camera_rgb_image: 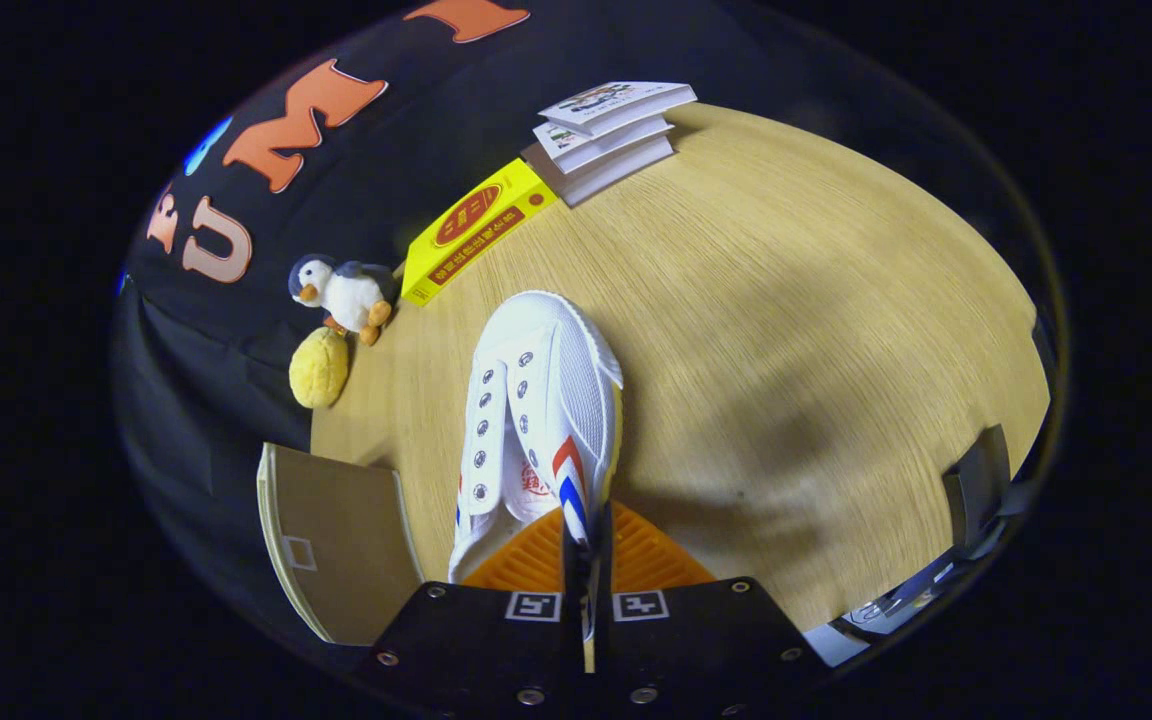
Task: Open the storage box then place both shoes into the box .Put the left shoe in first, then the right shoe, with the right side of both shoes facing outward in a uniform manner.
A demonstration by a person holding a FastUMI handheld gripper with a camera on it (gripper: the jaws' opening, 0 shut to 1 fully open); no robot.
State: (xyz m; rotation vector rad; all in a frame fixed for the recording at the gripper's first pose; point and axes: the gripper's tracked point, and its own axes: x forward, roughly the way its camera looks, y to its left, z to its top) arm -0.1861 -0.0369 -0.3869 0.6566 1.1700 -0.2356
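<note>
The gripper (586, 545) pinches a white shoe (536, 410) by the side wall at its collar, the two fingers (526, 560) closed to a narrow slit with the canvas caught between them. The shoe hangs toe-forward beyond the fingers, over a wooden table (786, 330), its laceless eyelets and tongue turned to the left and a red and blue stripe showing just ahead of the fingertips. The heel is hidden behind the fingers.

To the left of the fingers stands a tan flat panel (336, 535) at the table's near edge; whether it is the storage box or its lid cannot be told, and nothing of an interior can be made out.

Farther off, a yellow box (476, 235) lies beside a stack of books (606, 135) at the table's far side. A plush penguin (346, 295) and a yellow plush ball (319, 367) sit against the black wall. A dark object (981, 485) at the right is cut off and hard to identify.
</note>
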